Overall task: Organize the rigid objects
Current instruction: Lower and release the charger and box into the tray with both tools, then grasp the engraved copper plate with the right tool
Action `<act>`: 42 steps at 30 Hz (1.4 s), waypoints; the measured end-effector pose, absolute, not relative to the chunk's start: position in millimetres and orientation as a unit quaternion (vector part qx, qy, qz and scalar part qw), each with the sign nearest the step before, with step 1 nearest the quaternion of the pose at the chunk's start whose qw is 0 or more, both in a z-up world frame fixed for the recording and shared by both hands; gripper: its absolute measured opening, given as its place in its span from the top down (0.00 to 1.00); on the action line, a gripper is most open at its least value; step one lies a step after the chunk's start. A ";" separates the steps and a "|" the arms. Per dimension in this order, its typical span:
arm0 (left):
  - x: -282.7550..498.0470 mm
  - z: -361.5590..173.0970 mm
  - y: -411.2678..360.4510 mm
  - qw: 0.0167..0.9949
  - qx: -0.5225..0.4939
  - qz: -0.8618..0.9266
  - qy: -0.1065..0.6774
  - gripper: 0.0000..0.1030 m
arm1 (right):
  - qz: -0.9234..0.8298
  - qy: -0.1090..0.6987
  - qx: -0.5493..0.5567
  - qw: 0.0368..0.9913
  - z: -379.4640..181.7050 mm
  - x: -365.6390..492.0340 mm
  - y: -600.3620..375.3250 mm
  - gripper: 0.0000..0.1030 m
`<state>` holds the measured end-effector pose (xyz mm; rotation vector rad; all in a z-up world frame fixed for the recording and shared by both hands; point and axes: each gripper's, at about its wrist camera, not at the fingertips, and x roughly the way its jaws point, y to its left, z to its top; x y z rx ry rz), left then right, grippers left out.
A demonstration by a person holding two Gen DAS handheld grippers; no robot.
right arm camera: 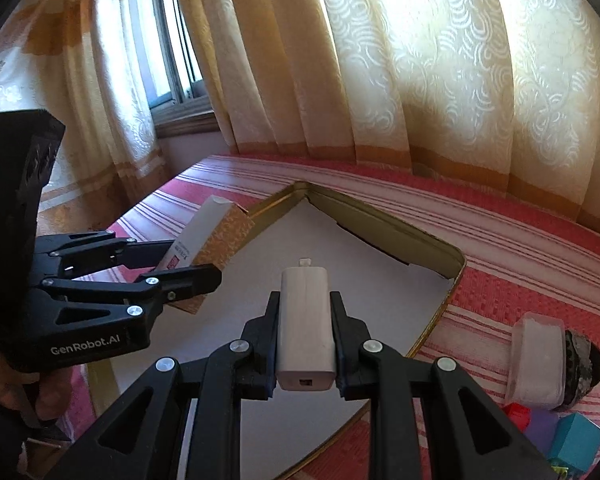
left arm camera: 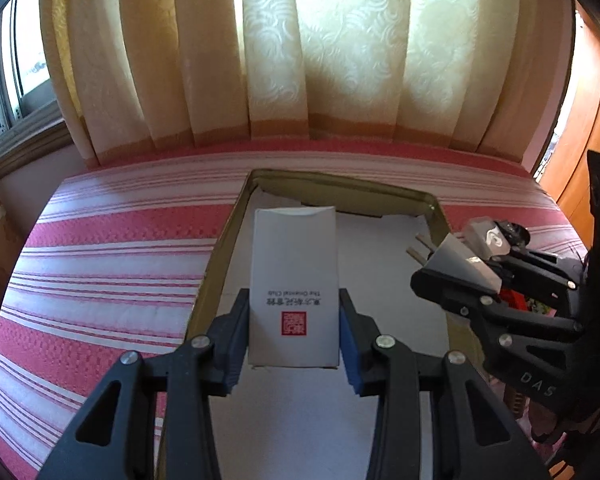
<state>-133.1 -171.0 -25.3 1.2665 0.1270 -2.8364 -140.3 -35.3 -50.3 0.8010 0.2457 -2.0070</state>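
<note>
Two grips: left gripper (left arm camera: 294, 332) jaws clamp white box (left arm camera: 294, 276); right gripper (right arm camera: 305, 340) jaws clamp charger (right arm camera: 306, 328).

The left gripper (left arm camera: 294, 320), black with blue pads, angles downward, jaws clamped on a load; the right gripper (right arm camera: 305, 334) likewise, beside it.

Left wrist view: mounted behind the left claw (left arm camera: 294, 328), looking forward and steeply down along its fingers; close range; faces the tray (left arm camera: 236, 216) on the striped bedspread (left arm camera: 100, 264), curtain (left arm camera: 340, 60) beyond. The right claw (left arm camera: 432, 276) enters at the right edge.

Right wrist view: mounted behind the right claw (right arm camera: 305, 332), looking forward and down; close range; the left claw (right arm camera: 188, 272) sits to its left.

Shared: tray (right arm camera: 436, 248), bedspread (right arm camera: 520, 272), curtain (right arm camera: 440, 80), each other's claw.
</note>
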 end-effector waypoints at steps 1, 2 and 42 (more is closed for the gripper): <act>-135.6 -26.3 -171.9 0.017 0.412 -0.910 0.042 0.62 | -0.817 0.102 0.329 0.463 -51.6 -142.6 -36.8 0.77; -137.5 -27.3 -172.4 0.017 0.417 -0.908 0.042 0.62 | -0.816 0.104 0.332 0.462 -52.7 -144.9 -38.4 0.77; -102.2 -14.0 -143.2 0.042 0.367 -0.929 0.033 0.08 | -0.839 0.097 0.307 0.439 -41.6 -131.5 20.6 0.56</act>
